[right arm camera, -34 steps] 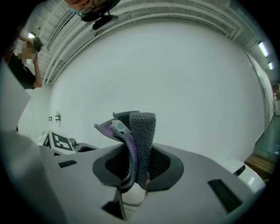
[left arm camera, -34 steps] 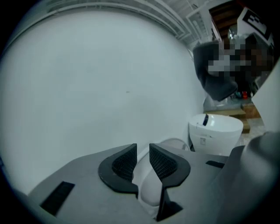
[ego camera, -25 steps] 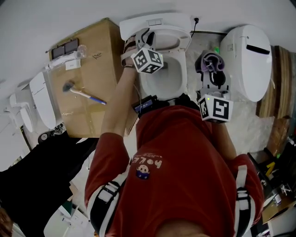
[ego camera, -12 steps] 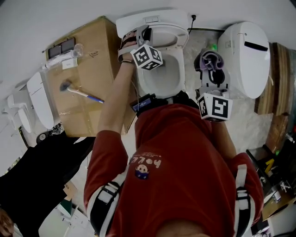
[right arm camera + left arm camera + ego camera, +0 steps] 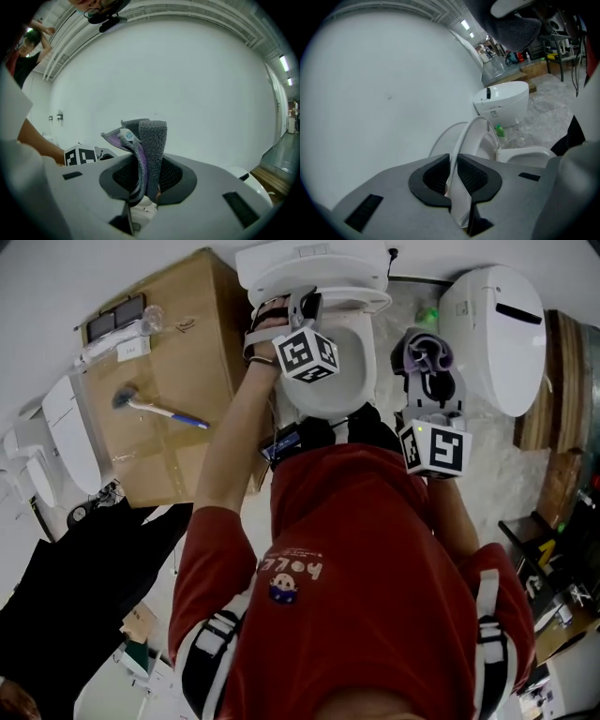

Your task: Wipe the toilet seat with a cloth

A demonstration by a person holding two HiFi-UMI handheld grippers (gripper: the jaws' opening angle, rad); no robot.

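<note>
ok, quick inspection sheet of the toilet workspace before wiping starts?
Surface: toilet bowl white, no soiling visible from the head view.
Job's things: toilet seat lifted off the bowl; grey-purple cloth bunched, away from the seat.
Clutter: brush lying on cardboard box at left; small green item on floor.
Tools: left tool clamped on the seat's edge; right tool clamped on the cloth.
Cables: one dark lead by the wall behind the bowl.
Surroundings: second toilet at right.
</note>
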